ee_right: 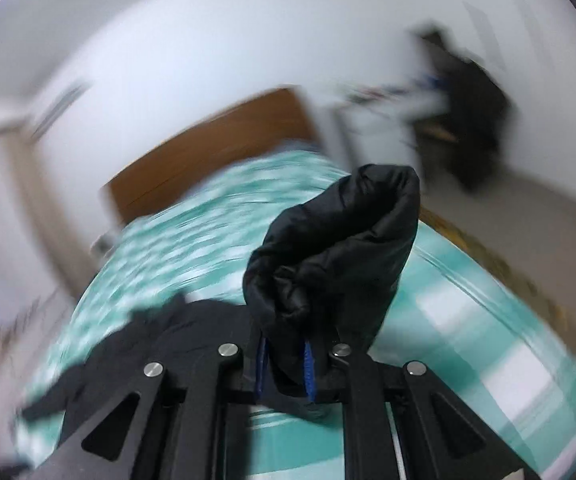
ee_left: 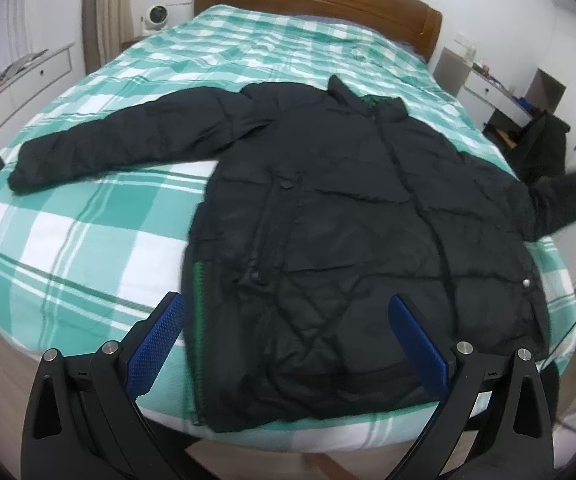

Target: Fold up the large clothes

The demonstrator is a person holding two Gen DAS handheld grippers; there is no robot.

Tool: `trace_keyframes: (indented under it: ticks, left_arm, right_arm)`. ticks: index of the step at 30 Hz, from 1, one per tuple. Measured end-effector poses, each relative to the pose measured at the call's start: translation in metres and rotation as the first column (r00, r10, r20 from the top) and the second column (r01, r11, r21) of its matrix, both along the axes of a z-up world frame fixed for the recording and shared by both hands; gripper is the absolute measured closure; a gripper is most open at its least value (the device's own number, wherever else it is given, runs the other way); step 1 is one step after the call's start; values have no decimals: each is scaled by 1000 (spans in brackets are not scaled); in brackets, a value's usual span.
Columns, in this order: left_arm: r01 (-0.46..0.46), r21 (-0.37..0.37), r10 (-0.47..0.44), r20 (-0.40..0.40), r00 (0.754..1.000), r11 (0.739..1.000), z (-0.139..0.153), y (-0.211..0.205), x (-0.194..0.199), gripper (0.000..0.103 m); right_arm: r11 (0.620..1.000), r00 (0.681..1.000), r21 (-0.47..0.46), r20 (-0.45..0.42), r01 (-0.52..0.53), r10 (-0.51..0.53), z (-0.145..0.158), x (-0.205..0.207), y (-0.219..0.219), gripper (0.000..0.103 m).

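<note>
The right claw (ee_right: 286, 368) clenches the jacket's sleeve (ee_right: 331, 248), cuff pointing to 12 o'clock; the left claw (ee_left: 286, 316) hangs released above the jacket (ee_left: 327, 220) on the bed (ee_left: 88, 232).

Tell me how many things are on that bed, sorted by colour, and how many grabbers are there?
Black: 1, the jacket, one sleeve in the right gripper
Green-and-white: 1, the bedspread
Grippers: 2, counting the left gripper
Total: 4
</note>
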State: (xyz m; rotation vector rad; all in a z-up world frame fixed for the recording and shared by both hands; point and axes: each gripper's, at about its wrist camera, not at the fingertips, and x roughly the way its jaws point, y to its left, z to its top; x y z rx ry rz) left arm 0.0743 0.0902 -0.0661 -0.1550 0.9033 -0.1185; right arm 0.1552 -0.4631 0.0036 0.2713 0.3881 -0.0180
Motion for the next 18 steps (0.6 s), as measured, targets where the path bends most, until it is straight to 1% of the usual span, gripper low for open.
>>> trace_keyframes:
  ticks: [1,3,6,7,8,9,10,12,15,17,18]
  left_arm:
    - [11,-8,-11,5,1000,1000,1,-4,0,2]
    - [25,-6,-25,7,1000,1000,2,-9,1,2]
    - [40,9,-40,13,999,999,3,-14,-1,2]
    - [42,13,-42,19,999,999,4,-14,-3,2]
    - [40,18,-40,28,999,999,5,-12,-6,2]
    - [37,18,-38,32,999,999,5,-11,-7,2]
    - [32,16,-33,33,999,999,4,-8,-9,2]
    - [19,3,-19,22,1000,1000,-1,-2,-11,2]
    - [1,-13,-1,-3,1000,1000,-7,6,-12,2]
    - [-7,-14,7,-6,1000,1000,-9,10,-13,2]
    - [-10,-15,9,-5,1000,1000,-9,11,-13,2]
  right_arm:
    - [997,998,-37,7,-65,65,7,5,28,89]
    - [980,985,-98,1,-173,174,12,12,80,89]
    - [938,956,-186,-34,-292,291,-1,24,153,89]
    - [925,949,-213,-47,-314,312,-7,27,169,89]
    - [905,937,-244,-76,-349,341,-21,34,195,89]
    - [895,930,-250,-95,-368,355,-32,36,210,89]
    - [882,919,-258,-126,-395,375,-49,41,229,89]
    - [869,903,-253,-173,-426,392,-76,41,256,89]
    - [853,871,-216,-257,-475,420,-123,41,285,89]
    - [843,853,-207,-292,-497,431,-142,39,294,89]
    - [839,851,-213,-303,-500,430,-150,38,300,89]
